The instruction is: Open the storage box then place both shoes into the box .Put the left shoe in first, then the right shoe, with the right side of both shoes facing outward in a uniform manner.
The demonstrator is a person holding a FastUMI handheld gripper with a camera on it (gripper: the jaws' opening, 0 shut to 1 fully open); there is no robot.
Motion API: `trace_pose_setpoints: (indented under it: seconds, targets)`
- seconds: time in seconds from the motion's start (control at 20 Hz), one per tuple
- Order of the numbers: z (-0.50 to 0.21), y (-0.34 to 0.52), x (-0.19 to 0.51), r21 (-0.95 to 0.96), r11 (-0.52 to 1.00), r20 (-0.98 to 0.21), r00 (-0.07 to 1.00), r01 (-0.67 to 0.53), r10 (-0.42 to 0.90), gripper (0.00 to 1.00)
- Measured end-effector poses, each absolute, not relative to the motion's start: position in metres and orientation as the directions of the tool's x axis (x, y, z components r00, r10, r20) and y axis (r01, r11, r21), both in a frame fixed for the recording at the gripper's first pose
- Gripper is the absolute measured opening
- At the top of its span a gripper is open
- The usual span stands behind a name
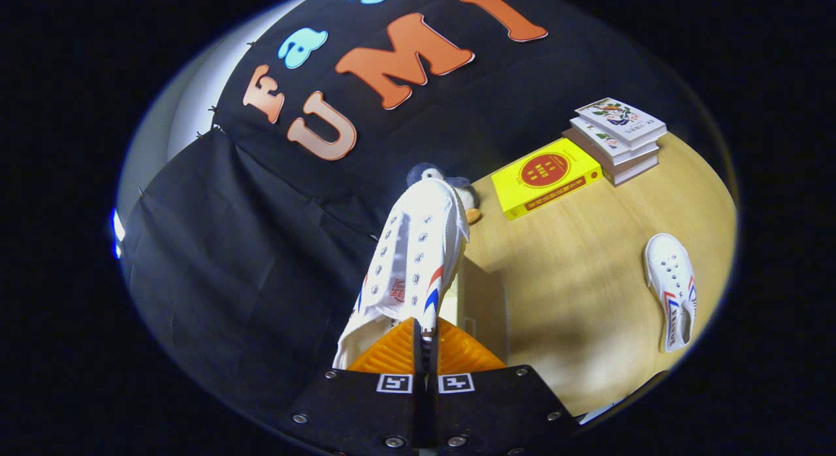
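Your gripper (426, 342) has its two fingers drawn almost together, pinching the heel collar of a white canvas sneaker (415, 260) with red and blue side stripes. That held sneaker hangs off the worktop, its toe pointing away from you toward the booth wall, lace eyelets turned up at the camera.

Just beneath the held sneaker, a pale upright panel (465, 306) shows beside the fingers; it may be part of the storage box, but you cannot tell from here whether the box is open.

Farther out, toward the right edge of the wooden worktop (575, 286), the second sneaker (673, 289) lies flat and untouched, well apart from the one you carry.

Beyond the toe of the held sneaker, a small plush penguin (457, 188) sits at the back edge of the worktop. Near it lies a yellow book (545, 177), and at the far right corner stands a stack of books (619, 139).

Judging by this, you are partway through: one shoe is lifted and in transit, neither is visibly in the box, and the second sneaker is yet to be picked up.
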State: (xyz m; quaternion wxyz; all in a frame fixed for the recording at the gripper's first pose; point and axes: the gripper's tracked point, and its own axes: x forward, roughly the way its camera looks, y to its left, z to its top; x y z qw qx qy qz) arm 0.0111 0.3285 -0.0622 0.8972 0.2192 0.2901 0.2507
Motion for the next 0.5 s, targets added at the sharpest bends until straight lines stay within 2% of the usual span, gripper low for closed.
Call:
trace_pose_setpoints:
  seconds: [0.2, 0.5]
  targets:
    - [-0.103, 0.383, 0.008, 0.498, 0.807, -0.481, 0.673, -0.318, 0.562, 0.0]
    - [-0.167, 0.412, 0.018, 0.391, 0.881, -0.577, 0.675, -0.267, 0.46, 0.0]
